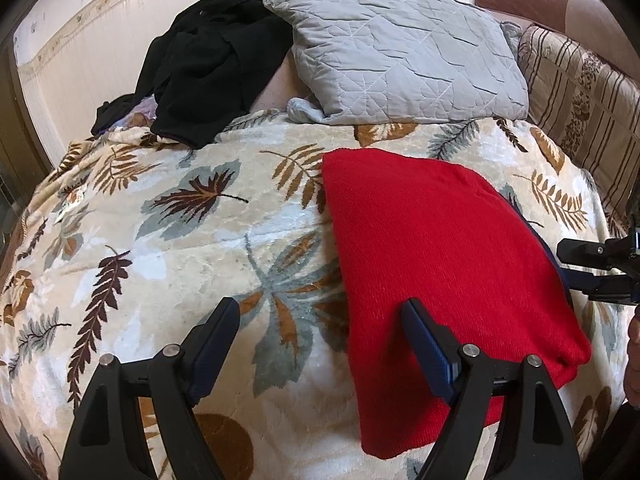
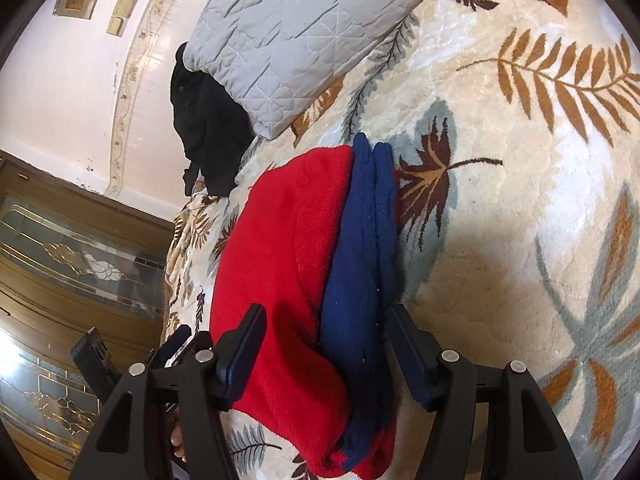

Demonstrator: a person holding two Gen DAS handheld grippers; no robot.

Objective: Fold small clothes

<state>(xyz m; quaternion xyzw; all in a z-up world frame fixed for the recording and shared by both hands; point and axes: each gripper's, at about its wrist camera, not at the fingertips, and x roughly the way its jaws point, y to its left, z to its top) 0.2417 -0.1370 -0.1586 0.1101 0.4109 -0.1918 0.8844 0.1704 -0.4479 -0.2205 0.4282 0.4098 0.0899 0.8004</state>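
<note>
Red knit garment [image 1: 440, 248] lies folded on leaf-print bed blanket [image 1: 160, 240], blue knit layer [image 2: 360, 248] at its edge. Left gripper [image 1: 320, 320] open, empty; right gripper [image 2: 324, 324] straddles fold, pads clear — release step. Next: black clothes pile [image 1: 208, 60].
</note>
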